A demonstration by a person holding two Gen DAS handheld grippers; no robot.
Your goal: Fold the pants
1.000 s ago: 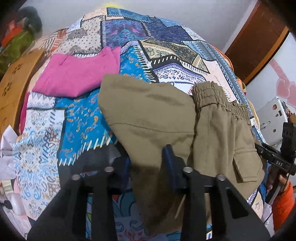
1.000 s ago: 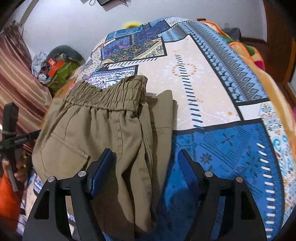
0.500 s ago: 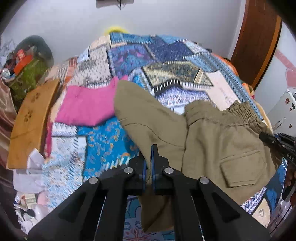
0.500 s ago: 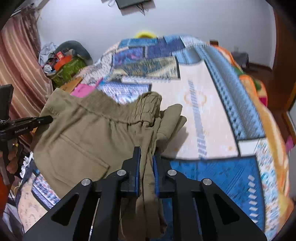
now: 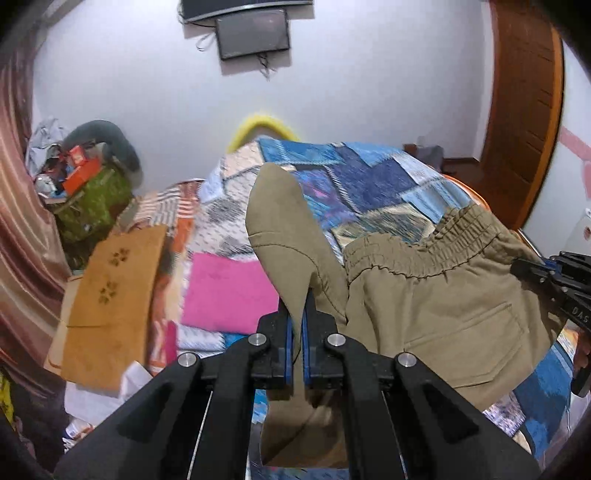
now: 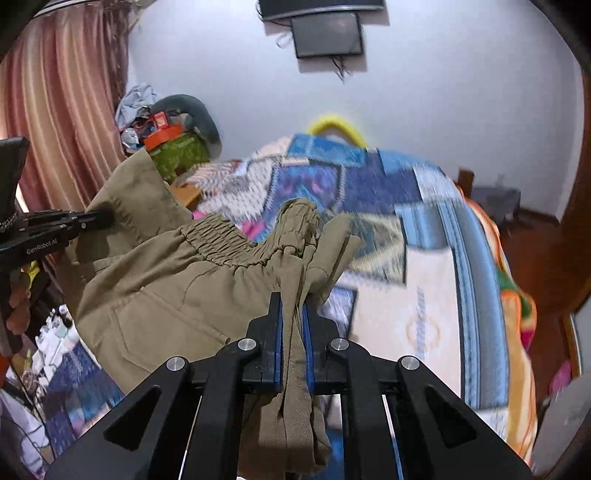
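- Right now I am gripping the khaki pants with both tools, and the garment is hanging between them, raised above the patchwork bedspread.
- My left gripper is pinching a folded edge of the cloth; the blue pads are sitting nearly together with a thin layer of fabric between them, and a stiff flap is standing up past the tips.
- My right gripper is clamping a thicker bunch of gathered cloth just beside the elastic waistband, with folds drooping down between the fingers.
- Through the right wrist camera I am seeing the left gripper biting the far corner of the pants at the left edge, so the back panel with its pocket is sagging between the two grips.
- Beyond the pants, a pink cloth is lying on the bed, and a wall-mounted screen is showing on the white wall.
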